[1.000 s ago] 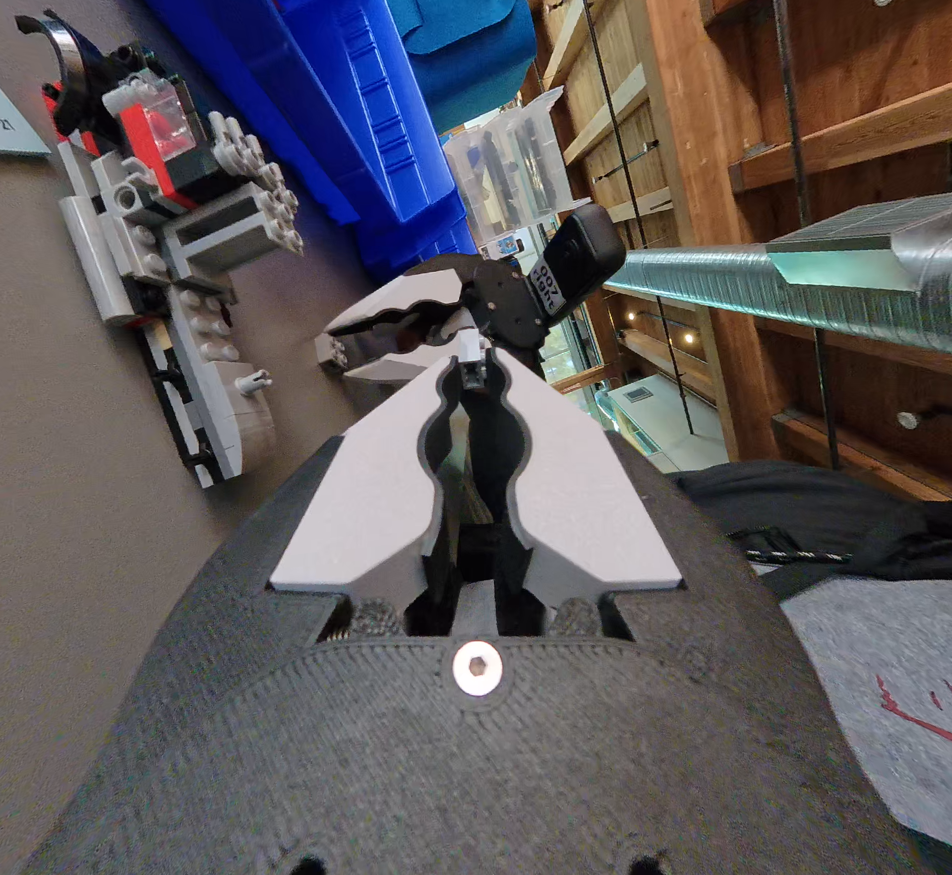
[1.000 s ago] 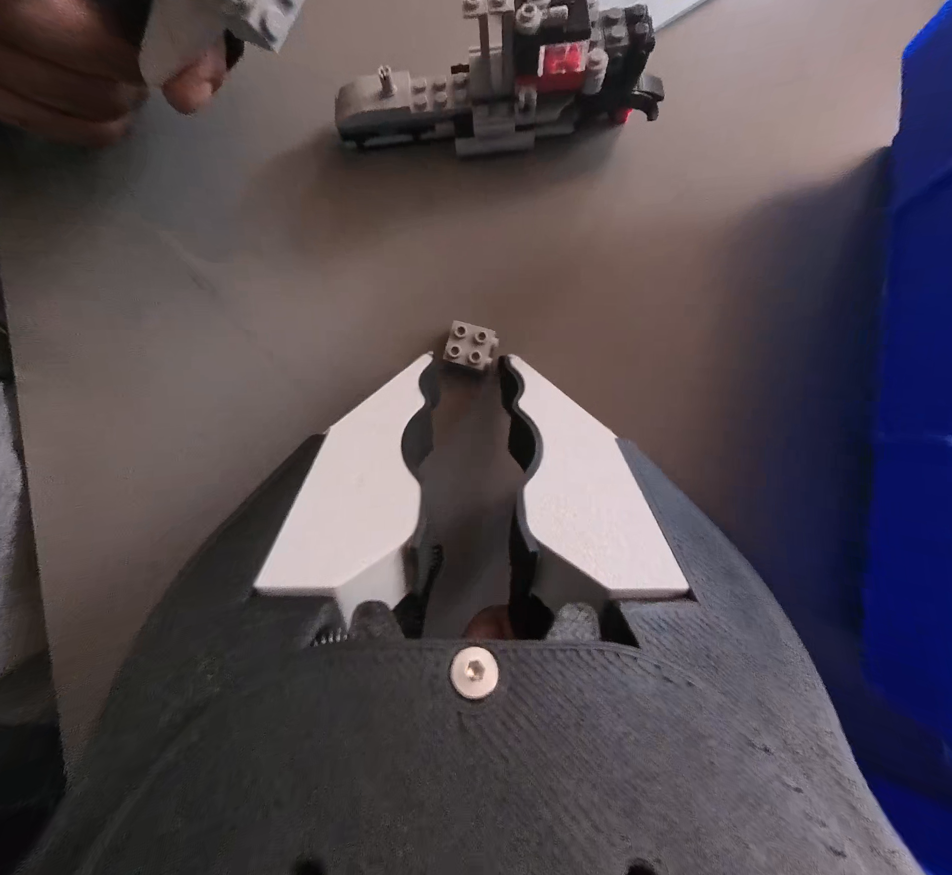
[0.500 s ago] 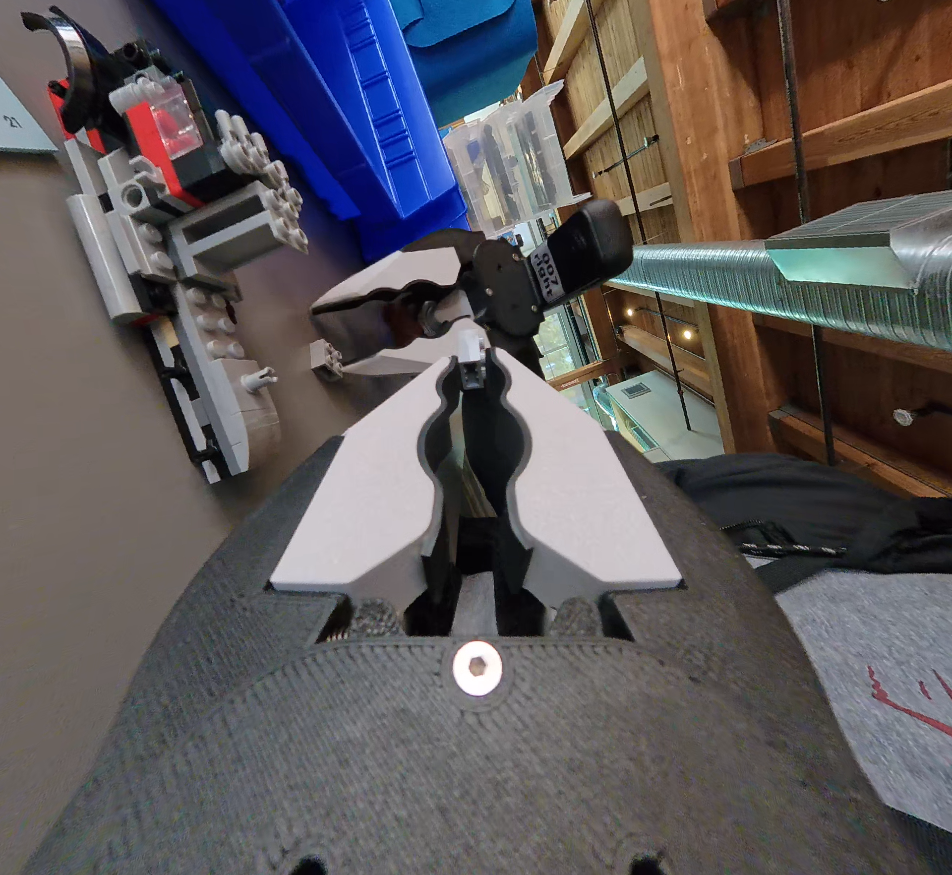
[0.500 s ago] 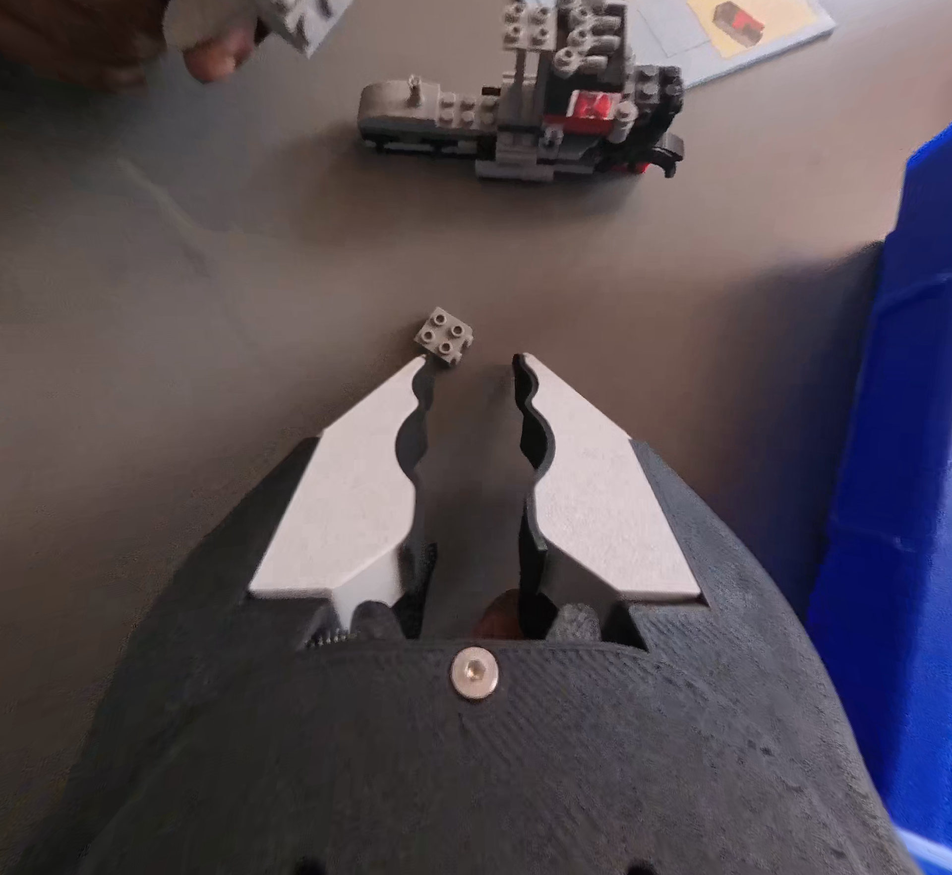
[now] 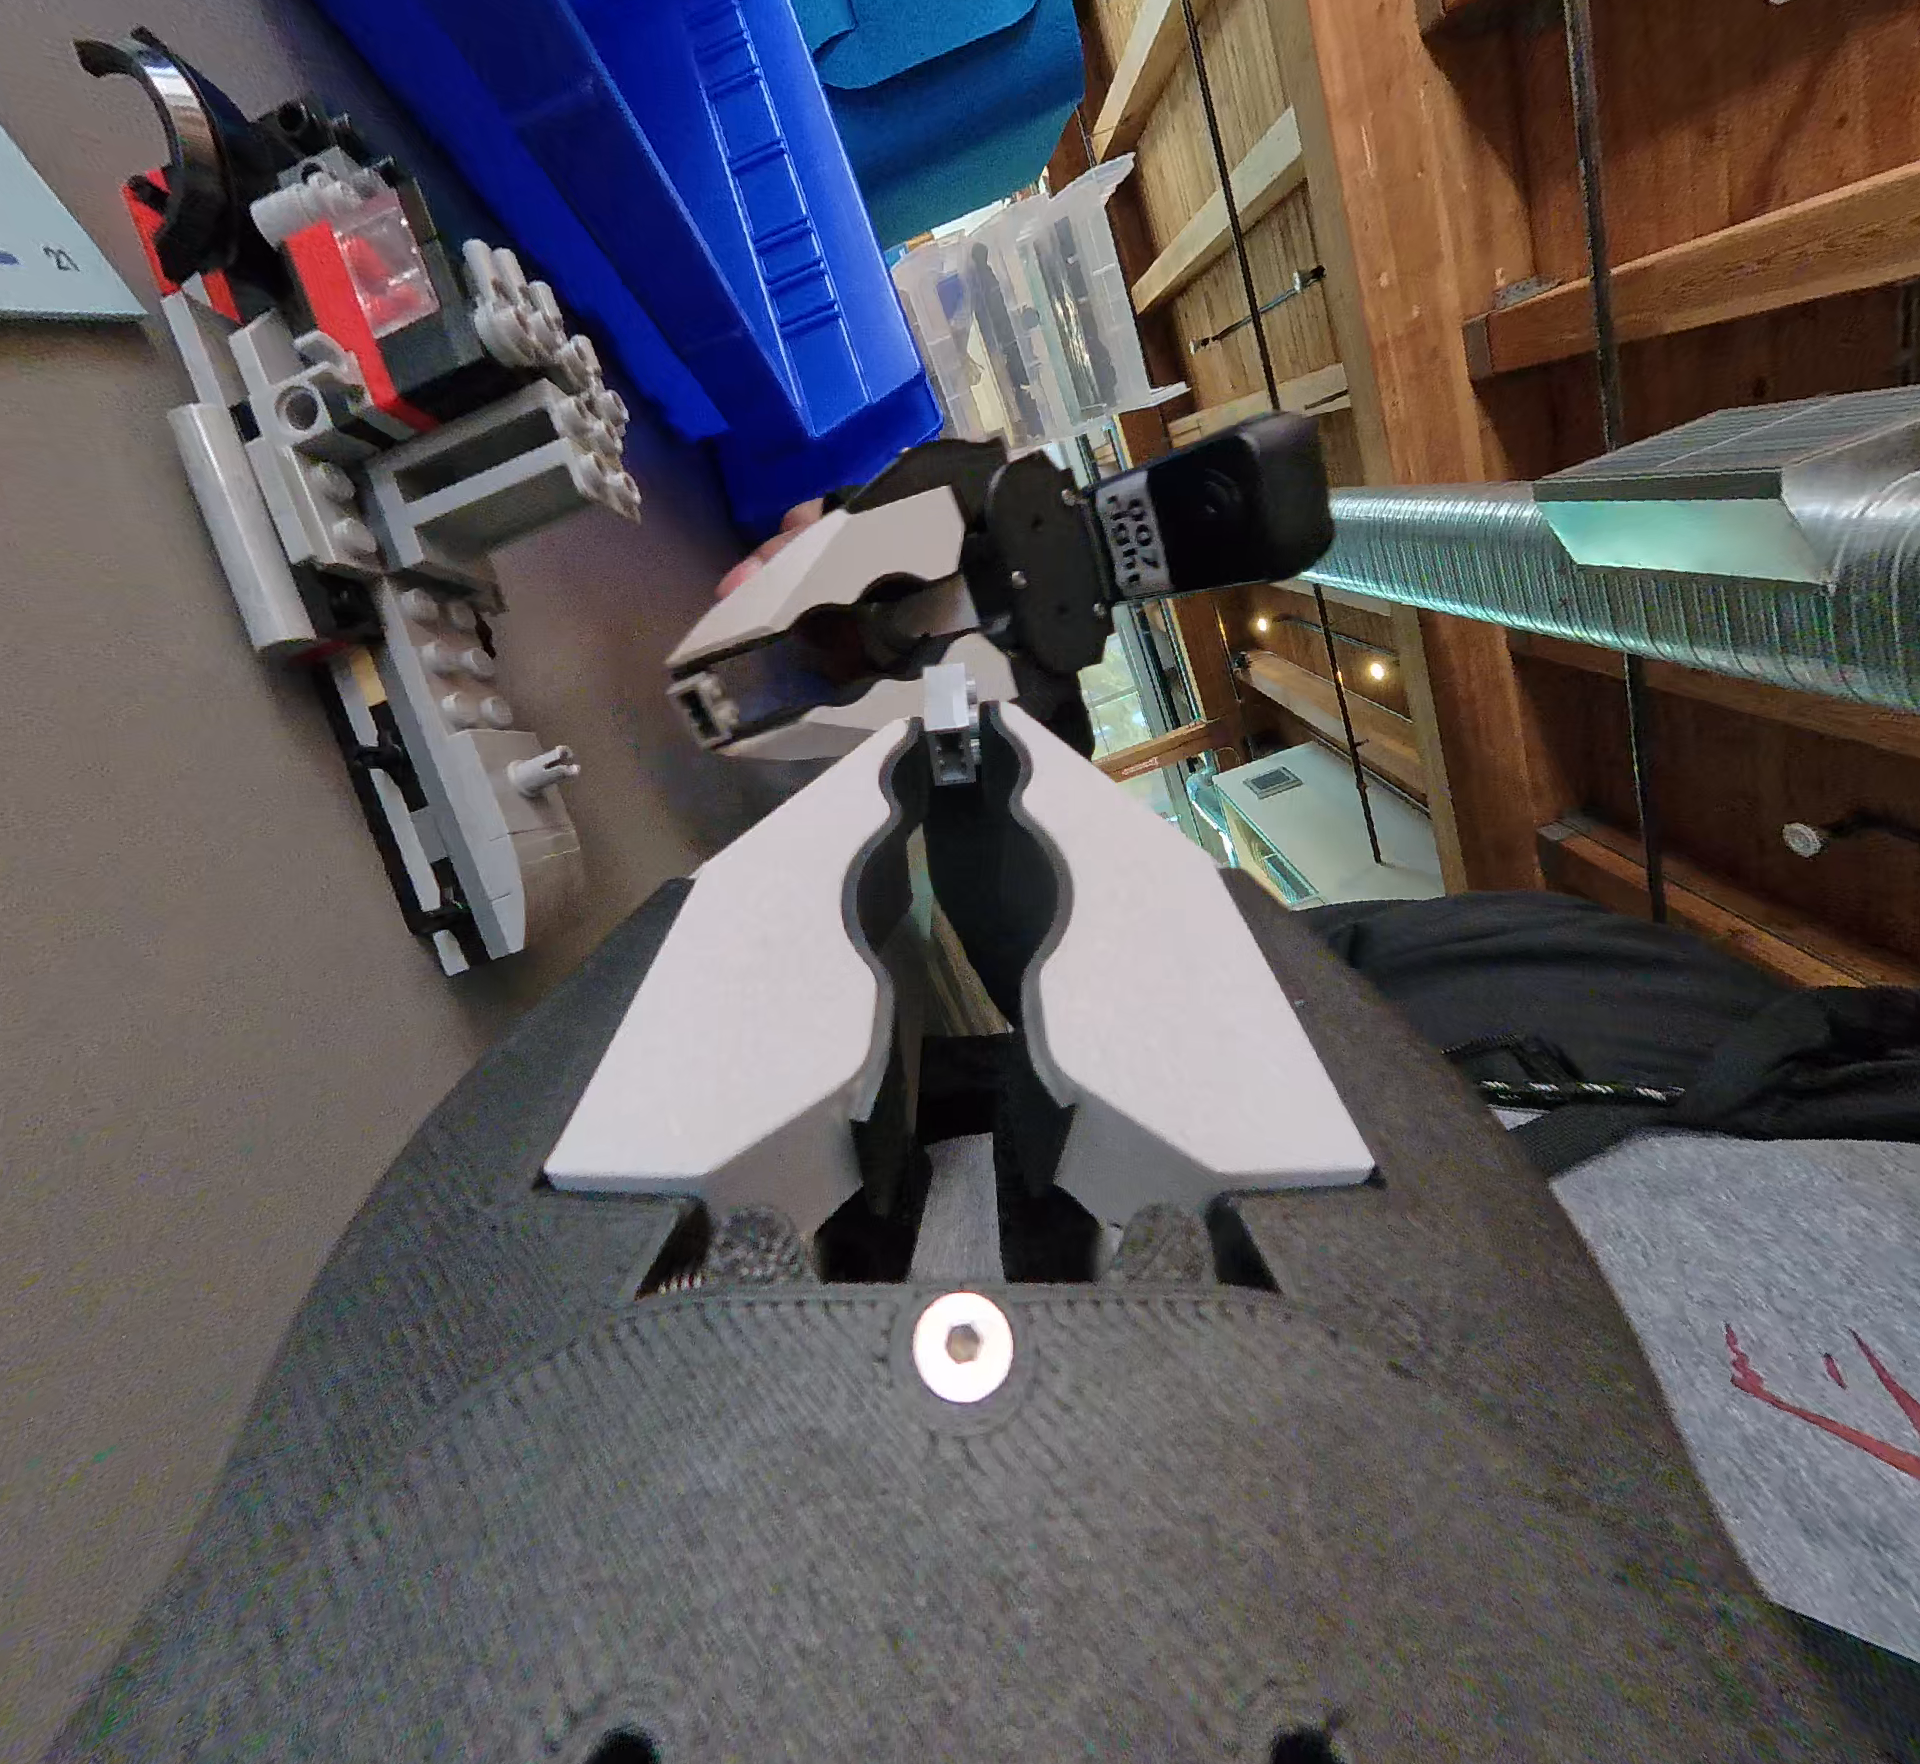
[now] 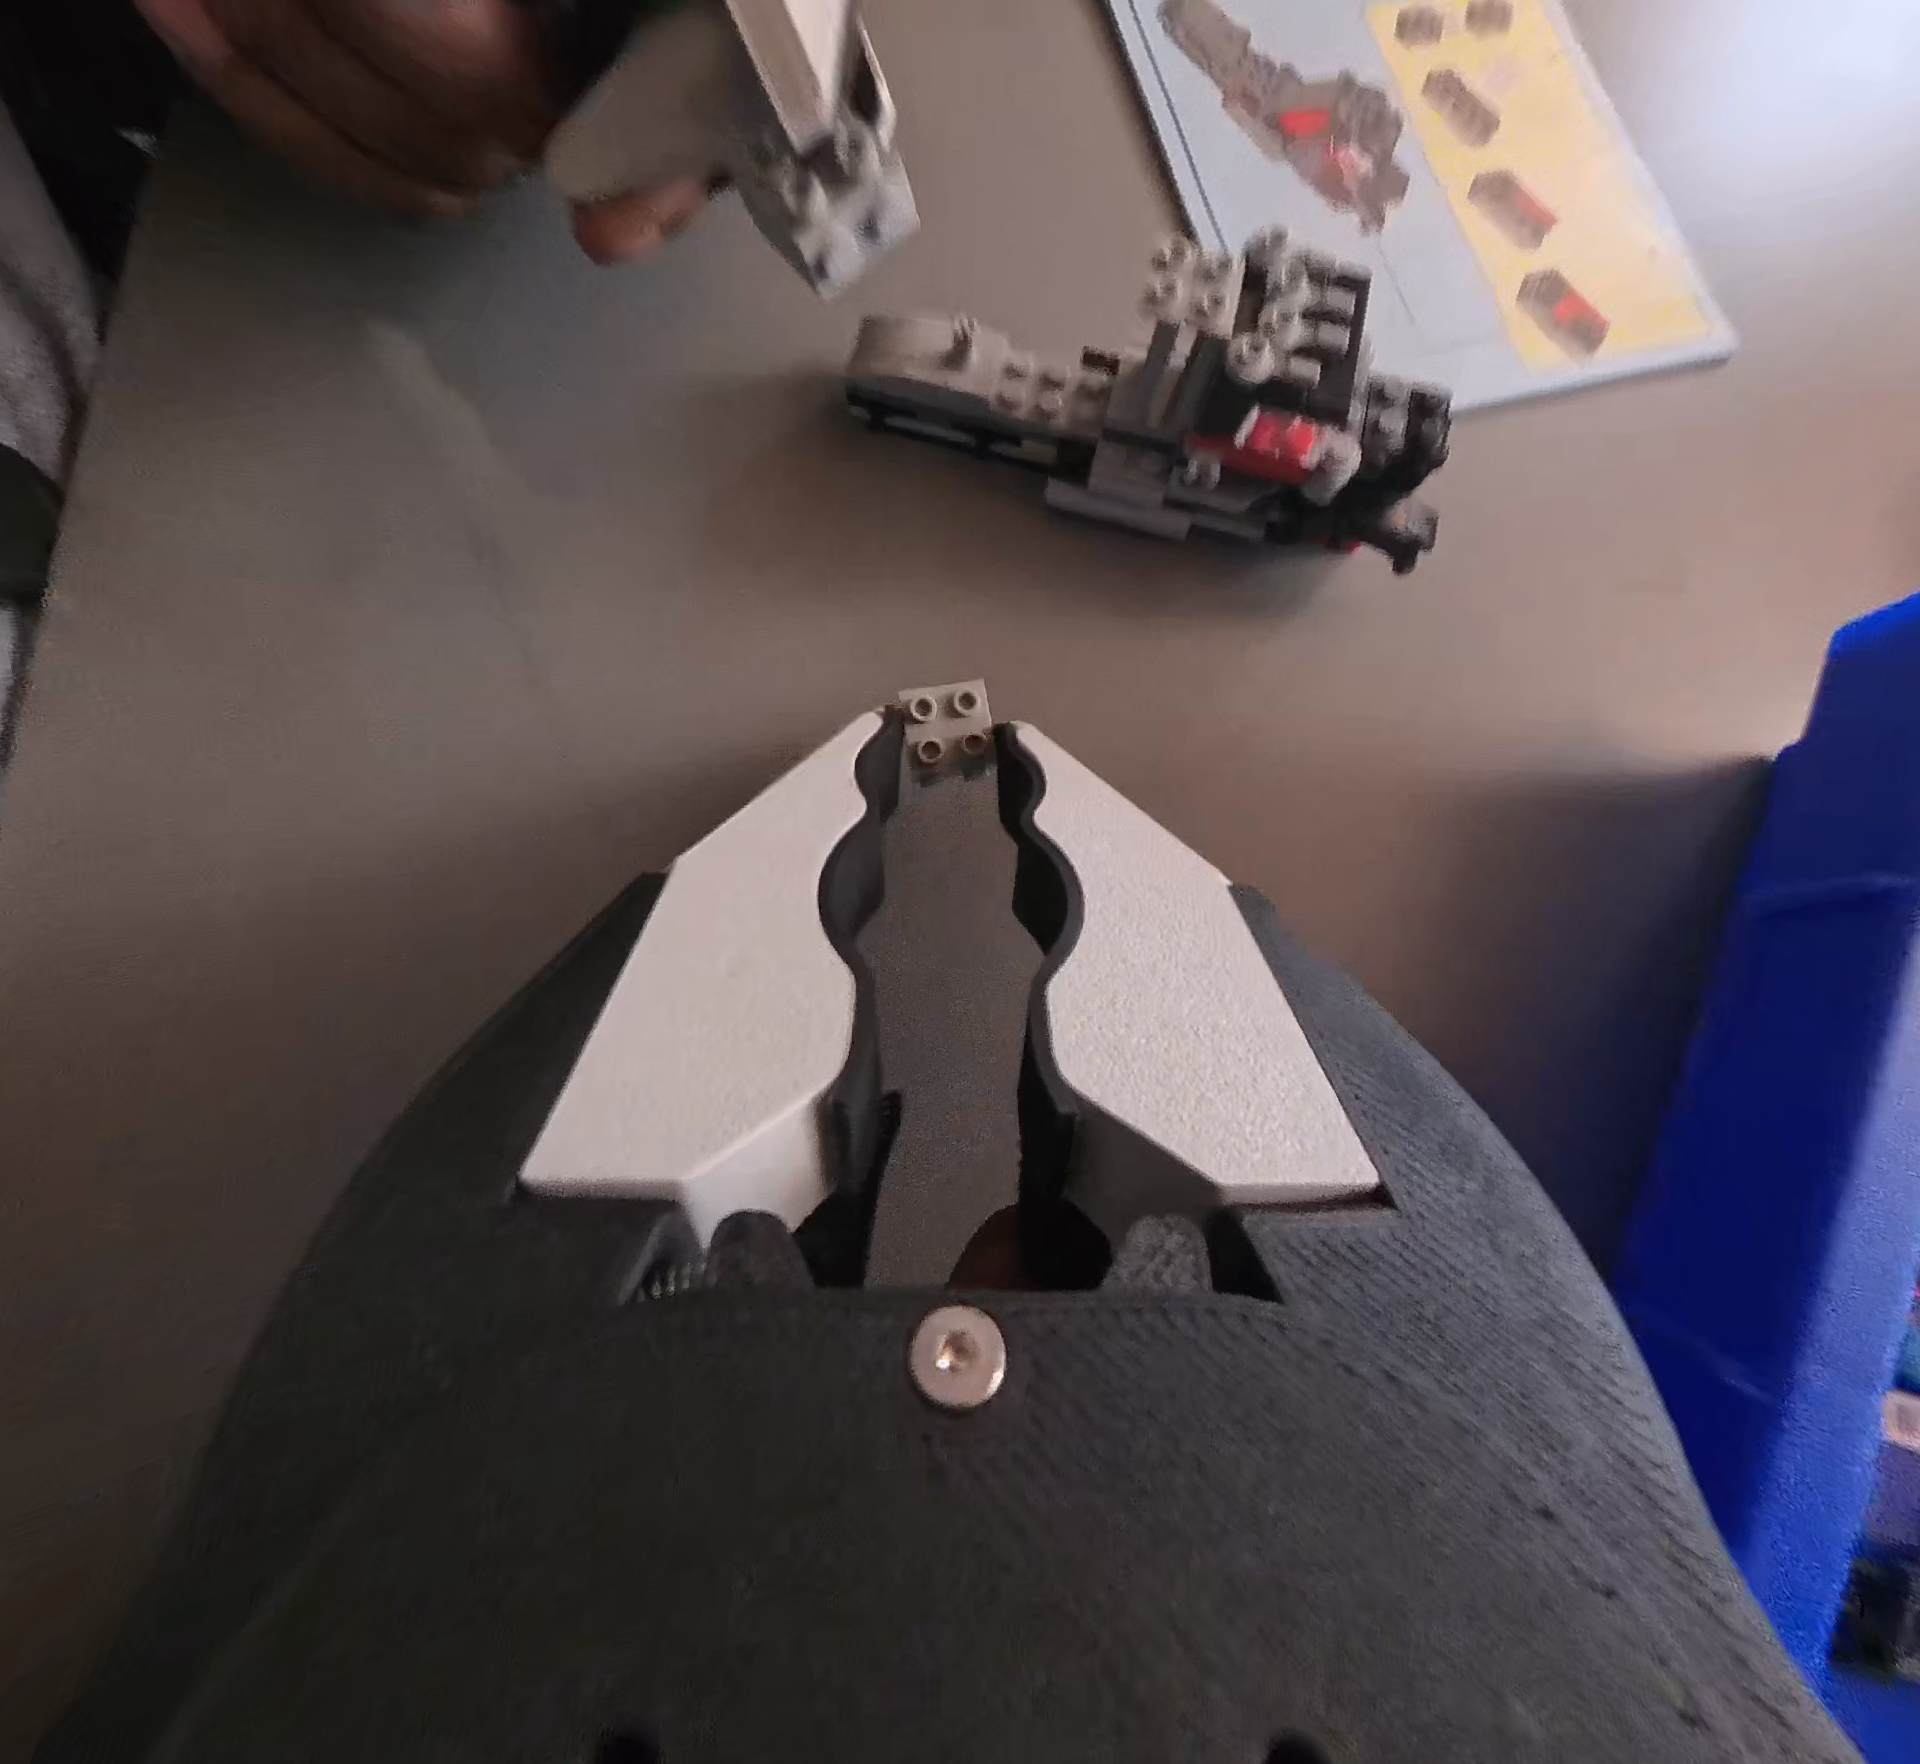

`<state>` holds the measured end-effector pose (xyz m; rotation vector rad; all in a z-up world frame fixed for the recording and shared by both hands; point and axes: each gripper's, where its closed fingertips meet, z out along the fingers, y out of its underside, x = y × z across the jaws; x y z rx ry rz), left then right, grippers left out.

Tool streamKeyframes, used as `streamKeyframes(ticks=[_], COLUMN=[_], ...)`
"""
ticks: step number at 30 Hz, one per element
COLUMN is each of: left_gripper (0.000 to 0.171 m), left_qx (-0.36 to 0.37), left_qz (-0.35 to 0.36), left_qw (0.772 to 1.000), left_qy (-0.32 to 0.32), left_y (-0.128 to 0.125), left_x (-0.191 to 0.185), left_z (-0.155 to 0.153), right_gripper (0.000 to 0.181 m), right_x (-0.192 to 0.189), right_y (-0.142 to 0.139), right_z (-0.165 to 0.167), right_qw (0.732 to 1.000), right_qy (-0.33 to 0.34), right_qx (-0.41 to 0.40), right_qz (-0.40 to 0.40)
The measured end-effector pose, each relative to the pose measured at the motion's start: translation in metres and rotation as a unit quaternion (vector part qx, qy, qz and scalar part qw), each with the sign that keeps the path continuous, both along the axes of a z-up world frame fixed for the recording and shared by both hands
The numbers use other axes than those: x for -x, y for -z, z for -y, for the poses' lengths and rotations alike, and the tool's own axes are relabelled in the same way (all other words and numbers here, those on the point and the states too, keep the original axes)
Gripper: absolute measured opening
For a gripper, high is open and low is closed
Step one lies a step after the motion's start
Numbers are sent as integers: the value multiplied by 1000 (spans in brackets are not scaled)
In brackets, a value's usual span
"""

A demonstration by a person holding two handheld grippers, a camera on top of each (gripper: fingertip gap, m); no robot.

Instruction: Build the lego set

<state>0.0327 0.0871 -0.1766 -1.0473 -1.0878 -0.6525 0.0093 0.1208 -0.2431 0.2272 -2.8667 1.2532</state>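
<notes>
My right gripper (image 6: 945, 735) is shut on a small grey two-by-two brick (image 6: 940, 706), with a pad against each side. The left wrist view shows that brick (image 5: 698, 712) at the right gripper's tips, low over the table. My left gripper (image 5: 951, 746) is shut on a small light grey piece (image 5: 948, 696) and holds it in the air. It also shows in the right wrist view (image 6: 842, 218), top left, held by a hand. The partly built grey, black and red model (image 6: 1164, 426) lies on the brown table (image 6: 416, 675); it also shows in the left wrist view (image 5: 343, 467).
An instruction booklet (image 6: 1455, 104) lies behind the model. Blue bins (image 6: 1818, 987) stand along the right edge and show in the left wrist view (image 5: 623, 104). Wooden shelving (image 5: 1558, 260) and a metal duct (image 5: 1610, 571) are beyond the table. About 8 cm separates my left fingertips from my right.
My right gripper opened wider, moved forward around the grey two-by-two brick on the table and closed on it. My left gripper kept its small piece and shifted slightly.
</notes>
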Motion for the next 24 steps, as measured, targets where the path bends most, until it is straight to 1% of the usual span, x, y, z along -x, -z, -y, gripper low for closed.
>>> streamKeyframes(ticks=[5,9,17,24], left_gripper=[11,10,10,10], left_qx=[9,14,18,23], left_qz=[-5,-8,-11,-15], left_qw=[1000,1000,1000,999], left_qy=[11,13,20,32], left_y=[1,1,1,2], left_x=[-3,-4,-6,-9], left_z=[-5,-6,-7,-10], right_gripper=[18,18,18,17], right_x=[-9,-17,-20,-26], right_y=[-39,-56,-61,-60], right_z=[13,23,26,23], right_qw=[997,991,981,975], right_qy=[-52,-100,-142,-176], right_qx=[37,40,15,-2], right_qz=[-46,-83,-130,-136])
